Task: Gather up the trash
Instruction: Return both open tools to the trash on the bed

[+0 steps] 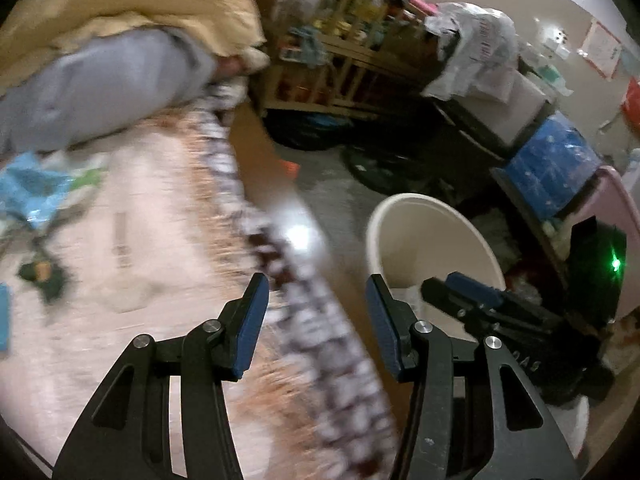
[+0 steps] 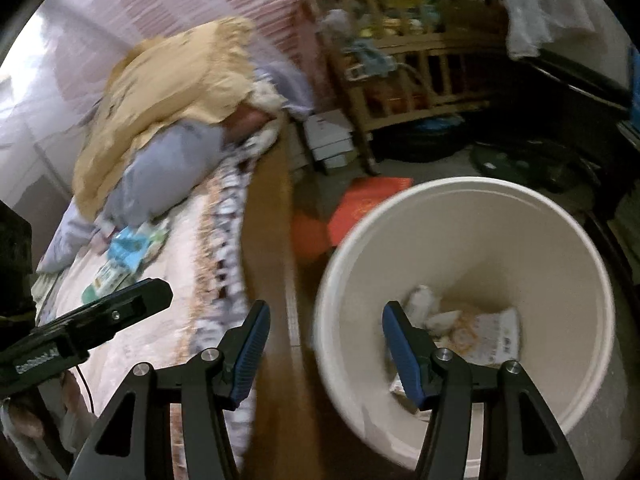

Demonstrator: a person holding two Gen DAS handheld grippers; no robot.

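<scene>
A white bucket (image 2: 500, 240) stands on the floor beside the bed, with crumpled wrappers (image 2: 484, 332) at its bottom. My right gripper (image 2: 326, 316) hangs open and empty over the gap between the bed's edge and the bucket's rim. My left gripper (image 1: 316, 292) is also open and empty, above the bed's patterned edge (image 1: 320, 312), with the bucket (image 1: 432, 240) to its right. Blue and green wrappers (image 2: 128, 252) lie on the bedspread near the pillows; they are blurred (image 1: 36, 192) in the left wrist view. Each gripper shows in the other's view: the left (image 2: 156, 292), the right (image 1: 448, 288).
A yellow pillow (image 2: 176, 80) and a grey-blue one (image 2: 168, 168) lie at the bed's head. A wooden rack (image 2: 420, 64) full of items stands beyond. A red packet (image 2: 368, 204) lies on the floor by the bucket. Boxes, a blue bag (image 1: 552, 164) and a pink bin (image 1: 616, 208) crowd the right.
</scene>
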